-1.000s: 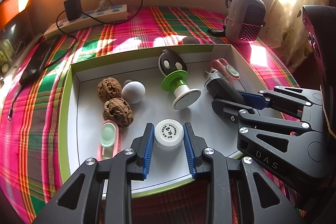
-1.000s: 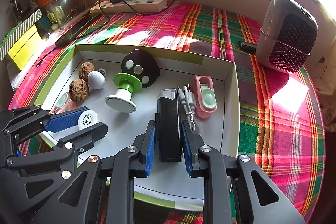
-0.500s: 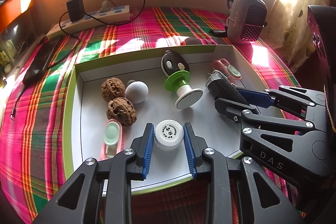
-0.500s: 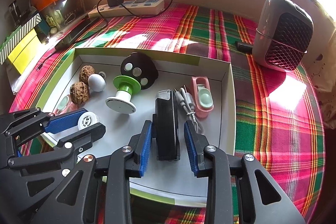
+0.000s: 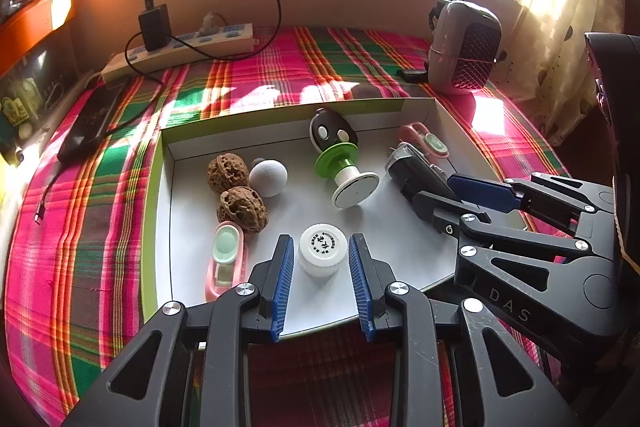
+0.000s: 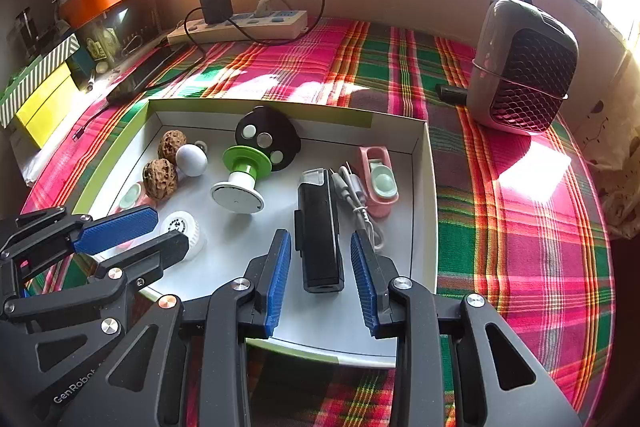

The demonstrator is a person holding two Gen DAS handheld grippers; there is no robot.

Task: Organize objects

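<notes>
1. Left wrist view: left tool (image 5: 322, 277) part open, straddling white cap jar (image 5: 323, 249) on tray (image 5: 158, 211) floor; small gaps both sides, pads not touching. Walnuts (image 5: 242, 209) ahead-left.
2. Right wrist view: right tool (image 6: 320, 277) part open around black device (image 6: 320, 235), clear gaps, no grip. Cable (image 6: 356, 199) just right of it.
3. Step, prob.: both items placed in tray, release stage. Next: back both tools off w/o nudging items.

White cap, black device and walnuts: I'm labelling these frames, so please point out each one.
white cap (image 5: 323, 244): left wrist view, on its printed top.
black device (image 6: 319, 227): right wrist view, middle of its long body.
walnuts (image 5: 242, 209): left wrist view, on the nearer shell.
</notes>
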